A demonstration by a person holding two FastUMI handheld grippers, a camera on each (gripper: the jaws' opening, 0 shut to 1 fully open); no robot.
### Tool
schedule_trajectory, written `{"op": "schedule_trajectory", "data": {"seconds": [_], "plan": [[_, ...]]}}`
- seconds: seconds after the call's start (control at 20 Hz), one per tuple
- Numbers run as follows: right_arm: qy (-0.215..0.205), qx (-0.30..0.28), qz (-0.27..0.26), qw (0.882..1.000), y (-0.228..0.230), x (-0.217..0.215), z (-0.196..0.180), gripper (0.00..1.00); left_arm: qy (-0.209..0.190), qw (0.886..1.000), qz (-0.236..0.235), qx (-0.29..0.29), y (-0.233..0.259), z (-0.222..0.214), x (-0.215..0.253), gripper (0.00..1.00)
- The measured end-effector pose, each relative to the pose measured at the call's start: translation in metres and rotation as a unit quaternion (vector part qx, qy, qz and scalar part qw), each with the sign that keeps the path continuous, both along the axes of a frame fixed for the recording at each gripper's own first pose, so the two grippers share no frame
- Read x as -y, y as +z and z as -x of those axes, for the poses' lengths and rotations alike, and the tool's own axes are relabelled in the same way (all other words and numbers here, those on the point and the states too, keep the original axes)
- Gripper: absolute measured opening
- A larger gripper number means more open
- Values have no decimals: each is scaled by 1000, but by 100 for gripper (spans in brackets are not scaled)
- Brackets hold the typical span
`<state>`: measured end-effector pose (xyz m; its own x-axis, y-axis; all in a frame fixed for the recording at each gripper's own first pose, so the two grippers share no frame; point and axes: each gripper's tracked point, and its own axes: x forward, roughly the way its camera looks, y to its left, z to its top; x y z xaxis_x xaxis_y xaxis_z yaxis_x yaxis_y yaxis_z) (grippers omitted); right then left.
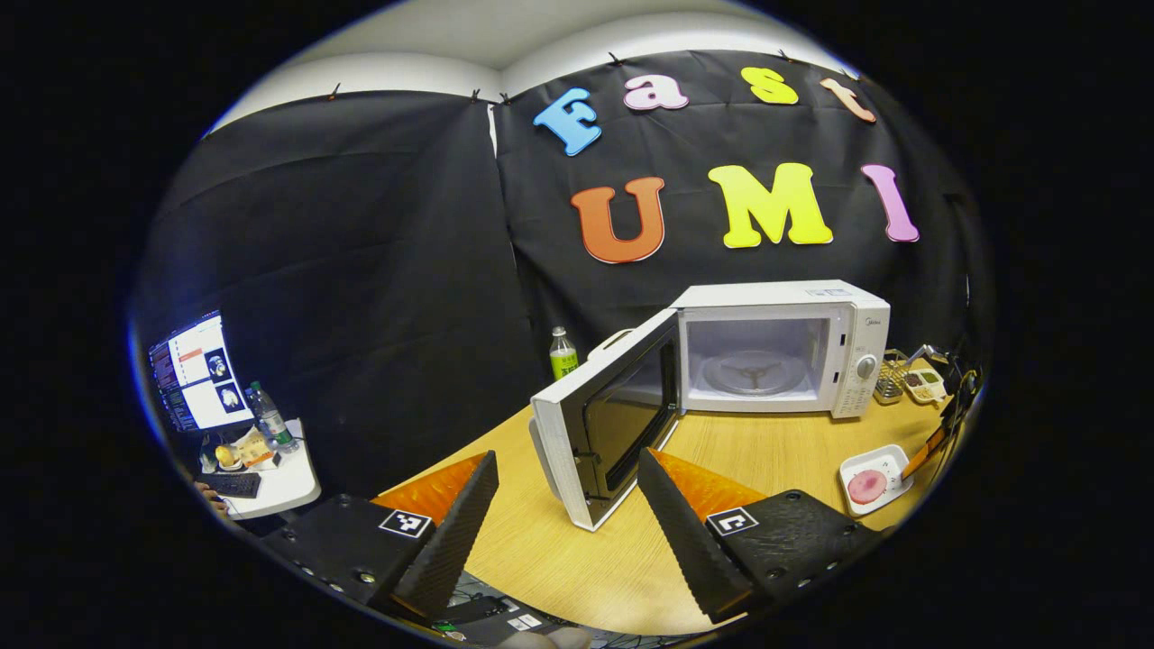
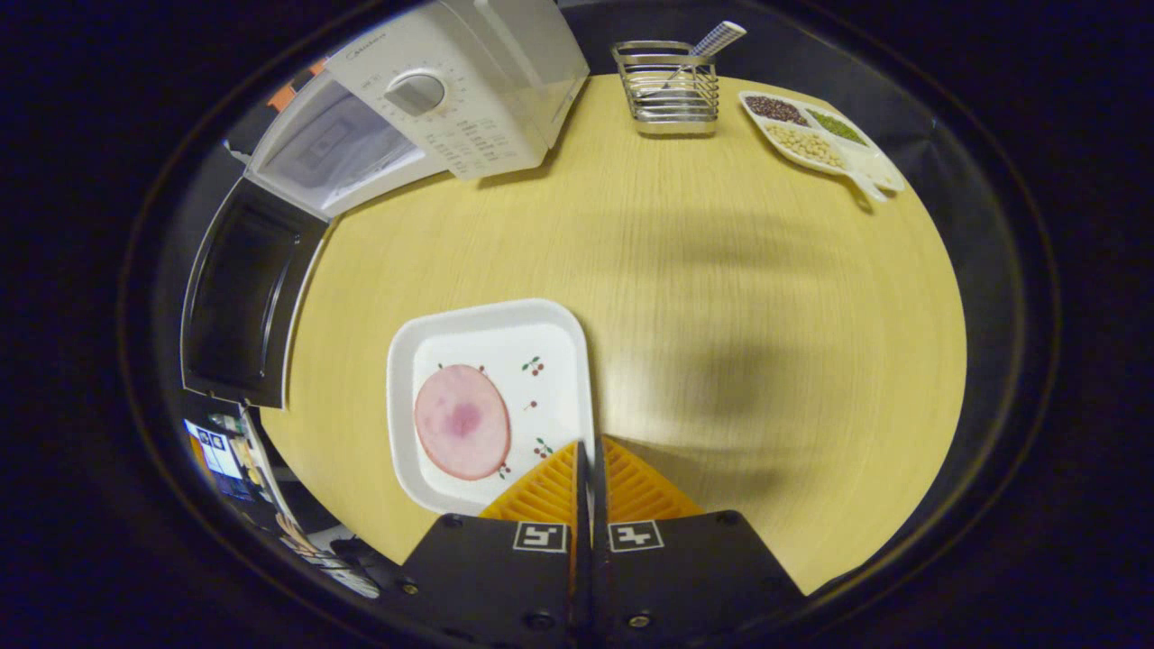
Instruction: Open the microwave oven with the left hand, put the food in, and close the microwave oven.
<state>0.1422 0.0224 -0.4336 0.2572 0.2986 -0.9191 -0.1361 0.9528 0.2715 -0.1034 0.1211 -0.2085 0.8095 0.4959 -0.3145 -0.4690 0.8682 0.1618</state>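
The white microwave (image 1: 775, 347) stands at the back of the wooden table with its cavity and glass turntable showing. Its door (image 1: 613, 415) is swung wide open toward me. My left gripper (image 1: 568, 455) hovers open just in front of the door's edge, holding nothing. A white square plate (image 2: 550, 351) with a pink round slice of ham (image 2: 462, 422) lies on the table right of the open door (image 2: 243, 288). My right gripper (image 2: 590, 448) is shut on the plate's right rim. The left gripper view has that plate (image 1: 888, 461) at the far right.
A wire rack (image 2: 672, 86) with a utensil and a divided dish of beans (image 2: 816, 135) sit at the table's back right. A green bottle (image 1: 563, 353) stands behind the door. Left of the table is a small white side table (image 1: 288, 482) with a monitor (image 1: 194, 370) and a bottle.
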Motion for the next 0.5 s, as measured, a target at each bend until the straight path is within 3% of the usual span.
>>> {"op": "schedule_trajectory", "data": {"seconds": [0.3, 0.5], "plan": [[-28, 3, -109, 994, 9, -22, 11, 3, 24, 999, -21, -11, 26, 28, 11, 95], [-71, 25, -184, 980, 28, -45, 7, 4, -3, 1000, -27, -12, 37, 20, 21, 95]]}}
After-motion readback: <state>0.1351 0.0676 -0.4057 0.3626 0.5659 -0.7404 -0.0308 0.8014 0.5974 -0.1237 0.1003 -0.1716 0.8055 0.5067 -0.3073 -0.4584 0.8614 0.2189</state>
